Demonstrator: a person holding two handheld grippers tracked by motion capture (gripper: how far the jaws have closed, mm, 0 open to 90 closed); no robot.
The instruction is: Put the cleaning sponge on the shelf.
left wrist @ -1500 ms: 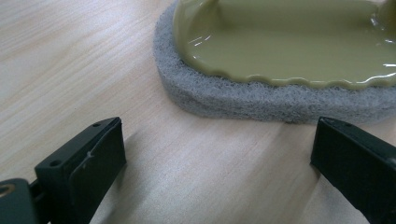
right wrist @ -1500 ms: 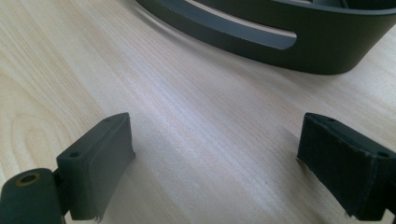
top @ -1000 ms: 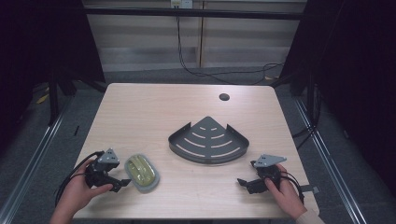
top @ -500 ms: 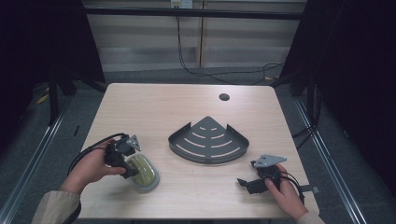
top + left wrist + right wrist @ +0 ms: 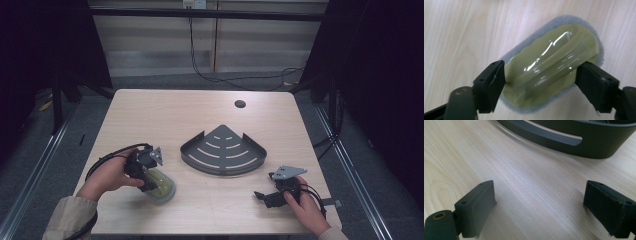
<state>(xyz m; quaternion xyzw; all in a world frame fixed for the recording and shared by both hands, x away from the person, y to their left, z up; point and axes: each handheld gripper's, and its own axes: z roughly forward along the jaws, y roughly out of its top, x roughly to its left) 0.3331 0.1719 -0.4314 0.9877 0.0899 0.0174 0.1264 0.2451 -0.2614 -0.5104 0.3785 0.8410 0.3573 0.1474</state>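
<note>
An oval olive-green pad with a grey fuzzy rim, under shiny clear wrap (image 5: 162, 189) (image 5: 549, 62), lies on the table at the front left. My left gripper (image 5: 151, 181) (image 5: 540, 75) points down over it. Its jaws have just been closing and now straddle the pad, one black pad close against each long side. I see no squeeze on the wrap. My right gripper (image 5: 260, 196) (image 5: 539, 202) rests on the table at the front right. Those jaws are open with only bare wood between them.
A dark grey quarter-round corner rack (image 5: 223, 150) (image 5: 574, 142) with curved slots sits mid-table, just beyond my right gripper. A small round hole (image 5: 240, 104) is in the wooden table (image 5: 150, 115) near its far edge. Cables trail from both grippers.
My left hand has moved right from the table's left edge to the wrapped pad, and the gripper now stands over it. The right hand has kept still.
</note>
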